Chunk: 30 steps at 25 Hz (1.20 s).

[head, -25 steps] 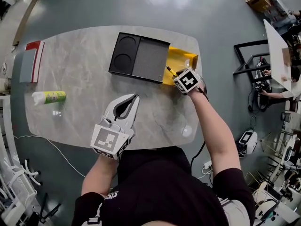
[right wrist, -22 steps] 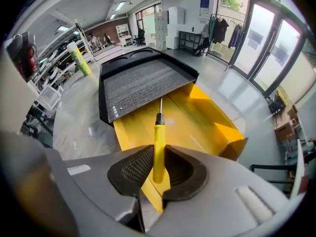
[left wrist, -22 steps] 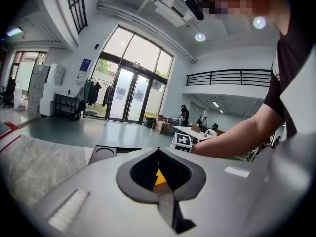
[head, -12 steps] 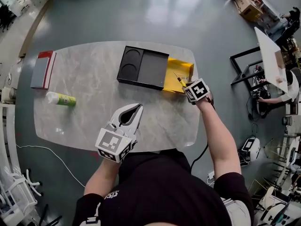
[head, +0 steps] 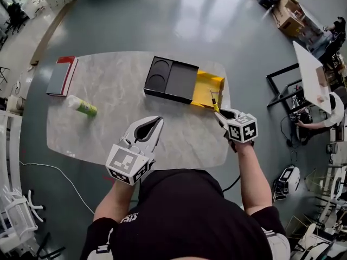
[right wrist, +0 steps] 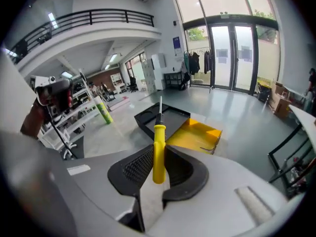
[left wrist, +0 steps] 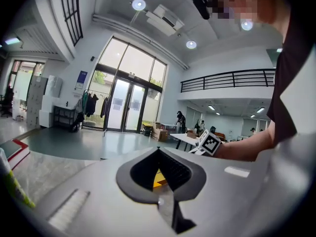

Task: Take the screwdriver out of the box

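Note:
The screwdriver (head: 214, 105), with a yellow handle and thin metal shaft, is clamped in my right gripper (head: 221, 113), which hangs above the table's right edge, just in front of the box. In the right gripper view the screwdriver (right wrist: 158, 152) stands upright between the ribbed pads, shaft pointing away. The box is a black tray (head: 171, 80) with a yellow inner part (head: 209, 88) slid out to its right; both show beyond the jaws as the black tray (right wrist: 160, 118) and yellow part (right wrist: 197, 135). My left gripper (head: 158, 120) is shut, empty, raised over the table's near middle.
A green and yellow bottle (head: 84, 106) lies at the table's left. A red and grey book (head: 60, 76) sits at the far left corner. The marble table (head: 108, 85) ends close behind my right gripper. A person sits at a white table (head: 314, 72) far right.
My right gripper has lifted the screwdriver up out of the yellow part and drawn it back toward me. The left gripper has risen a little, still shut.

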Each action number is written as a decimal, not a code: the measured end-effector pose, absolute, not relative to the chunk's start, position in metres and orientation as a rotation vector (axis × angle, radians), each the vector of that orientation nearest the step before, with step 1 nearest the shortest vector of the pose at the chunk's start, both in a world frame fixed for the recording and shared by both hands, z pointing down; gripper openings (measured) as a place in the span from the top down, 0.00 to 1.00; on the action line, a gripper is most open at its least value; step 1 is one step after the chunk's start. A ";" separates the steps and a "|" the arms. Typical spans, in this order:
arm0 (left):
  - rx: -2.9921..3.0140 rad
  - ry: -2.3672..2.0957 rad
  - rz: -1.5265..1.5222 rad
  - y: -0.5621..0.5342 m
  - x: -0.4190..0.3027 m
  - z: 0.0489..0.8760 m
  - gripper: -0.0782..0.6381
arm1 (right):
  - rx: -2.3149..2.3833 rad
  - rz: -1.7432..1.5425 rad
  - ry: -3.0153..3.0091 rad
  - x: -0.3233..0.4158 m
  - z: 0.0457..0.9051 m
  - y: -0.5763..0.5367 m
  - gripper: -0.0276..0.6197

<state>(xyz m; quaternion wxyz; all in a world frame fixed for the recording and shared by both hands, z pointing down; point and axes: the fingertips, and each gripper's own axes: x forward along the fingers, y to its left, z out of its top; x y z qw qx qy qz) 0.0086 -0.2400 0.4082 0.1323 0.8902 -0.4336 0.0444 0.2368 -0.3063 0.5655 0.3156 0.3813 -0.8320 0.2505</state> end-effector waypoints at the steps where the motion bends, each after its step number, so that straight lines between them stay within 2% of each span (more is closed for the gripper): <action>1: 2.573 -1.282 0.128 -0.236 0.007 0.405 0.89 | 1.014 0.674 -2.246 0.233 0.554 -0.299 0.83; 8: 2.527 -1.443 0.089 -0.208 0.022 0.371 0.89 | 1.003 0.717 -2.603 0.237 0.476 -0.244 0.83; 18: 2.505 -1.518 0.104 -0.160 0.056 0.350 0.89 | 0.736 0.624 -2.964 0.223 0.382 -0.164 0.83; 30: 2.639 -1.485 0.094 -0.159 0.060 0.314 0.89 | 0.853 0.370 -3.114 0.204 0.303 -0.163 0.83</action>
